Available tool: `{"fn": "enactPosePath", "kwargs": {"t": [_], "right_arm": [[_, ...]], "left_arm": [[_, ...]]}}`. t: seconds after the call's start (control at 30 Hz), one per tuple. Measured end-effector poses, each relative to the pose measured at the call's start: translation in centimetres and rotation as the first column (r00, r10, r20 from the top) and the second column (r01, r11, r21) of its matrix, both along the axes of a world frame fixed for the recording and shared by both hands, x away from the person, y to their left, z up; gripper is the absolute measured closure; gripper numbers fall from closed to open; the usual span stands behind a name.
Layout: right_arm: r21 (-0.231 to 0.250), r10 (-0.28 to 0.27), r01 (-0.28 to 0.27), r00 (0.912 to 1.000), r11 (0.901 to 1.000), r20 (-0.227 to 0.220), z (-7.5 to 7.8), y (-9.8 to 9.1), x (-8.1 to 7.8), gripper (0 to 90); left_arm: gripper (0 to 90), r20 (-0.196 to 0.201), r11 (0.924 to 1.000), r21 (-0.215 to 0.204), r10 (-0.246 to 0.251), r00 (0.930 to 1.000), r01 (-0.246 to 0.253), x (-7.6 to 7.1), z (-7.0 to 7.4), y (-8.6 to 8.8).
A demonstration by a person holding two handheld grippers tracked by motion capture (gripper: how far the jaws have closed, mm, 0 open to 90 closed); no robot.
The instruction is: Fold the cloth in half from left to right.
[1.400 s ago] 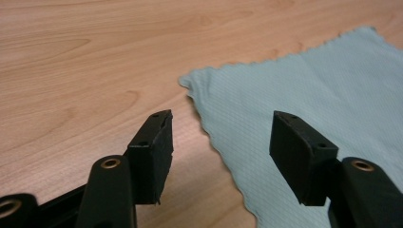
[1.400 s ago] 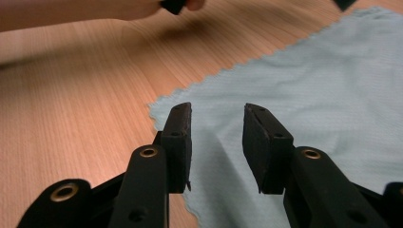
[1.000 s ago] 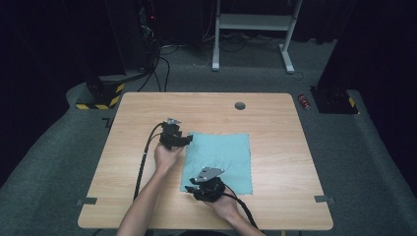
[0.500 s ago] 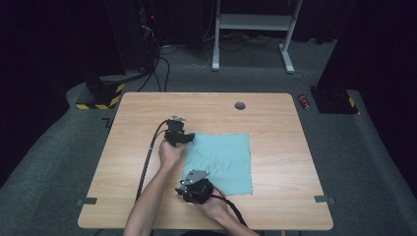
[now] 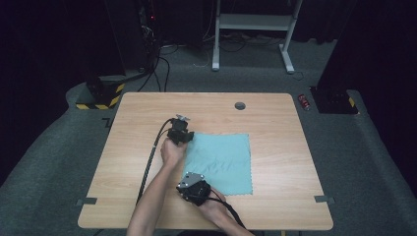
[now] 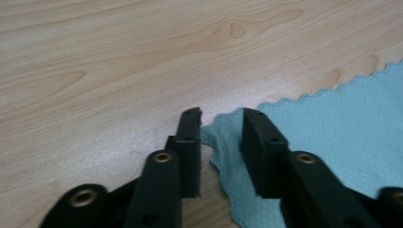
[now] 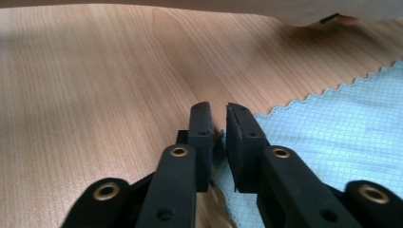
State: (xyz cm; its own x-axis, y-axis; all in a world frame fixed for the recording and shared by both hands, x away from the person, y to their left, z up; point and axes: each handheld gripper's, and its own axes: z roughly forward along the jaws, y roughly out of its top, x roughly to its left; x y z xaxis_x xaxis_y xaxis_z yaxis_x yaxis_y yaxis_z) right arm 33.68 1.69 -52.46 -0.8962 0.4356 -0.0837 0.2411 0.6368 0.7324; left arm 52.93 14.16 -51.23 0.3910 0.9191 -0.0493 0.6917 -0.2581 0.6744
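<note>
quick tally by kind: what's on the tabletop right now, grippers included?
Teal cloth: 1
Hand-held gripper: 2, left hand-held gripper and right hand-held gripper, each at a corner of the cloth on its left side
Round dark grommet near the far edge of the table: 1
Total: 4

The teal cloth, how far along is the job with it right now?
Done: the cloth lies flat on the table. In hand: the left gripper and right gripper have just been closing, each with a cloth corner between its jaws. Left: lifting the corners; no fold shows yet.
</note>
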Motion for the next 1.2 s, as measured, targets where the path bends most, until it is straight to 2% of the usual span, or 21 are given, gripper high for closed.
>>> {"fn": "enactPosePath", "kwargs": {"t": [0.03, 0.13, 0.27, 0.4, 0.47, 0.57, 0.73, 0.93, 1.2], "right_arm": [[0.0, 0.0, 0.0, 1.0, 1.0, 0.0, 0.0, 0.0, 0.0, 83.4], [-0.019, -0.004, 0.004, 0.9997, 0.9998, 0.025, 0.0, 0.1, -0.2, 87.9], [-0.007, -0.003, 0.004, 0.9995, 1.0, 0.031, -0.1, 0.0, -0.1, 89.9], [0.0, -0.003, 0.003, 0.9992, 1.0, 0.039, 0.0, -0.2, -0.4, 90.0], [0.014, -0.007, 0.007, 0.9995, 0.9999, 0.03, 0.1, -0.3, -0.5, 90.0], [0.022, -0.004, 0.003, 0.9992, 0.9998, 0.041, 0.4, -0.3, -0.7, 90.0], [0.038, -0.008, 0.006, 0.9987, 0.9993, 0.049, 1.0, -0.4, -0.9, 90.0], [0.042, 0.003, -0.006, 0.998, 0.9991, 0.063, 1.6, -0.3, -1.0, 90.0], [0.06, 0.015, -0.018, 0.9986, 0.9981, 0.052, 2.2, 0.4, -1.1, 90.0]], "left_arm": [[71.6, -0.002, 1.0, -0.002, 0.004, 1.0, -0.004, 0.0, 0.0, -0.1], [80.6, -0.006, 0.9999, 0.009, -0.008, 1.0, 0.008, 0.0, 0.1, -0.4], [88.8, -0.023, 0.9998, -0.017, -0.007, 0.9997, 0.007, 0.1, 0.1, -0.1], [89.6, -0.017, 0.9986, -0.052, -0.009, 0.9998, 0.008, 0.0, 0.5, 0.5], [89.7, -0.006, 0.9982, -0.058, -0.014, 0.9999, 0.014, -0.2, 1.0, 0.8], [89.8, 0.001, 0.9977, -0.064, -0.024, 0.9997, 0.024, -0.2, 1.4, 1.0], [89.8, -0.007, 0.9958, -0.089, -0.024, 0.9997, 0.024, -0.2, 1.5, 1.4], [89.9, 0.0, 0.9951, -0.093, -0.032, 0.9995, 0.032, -0.2, 1.8, 2.0], [89.9, -0.003, 0.9956, -0.089, -0.031, 0.9995, 0.031, -0.5, 2.2, 3.4]]}}
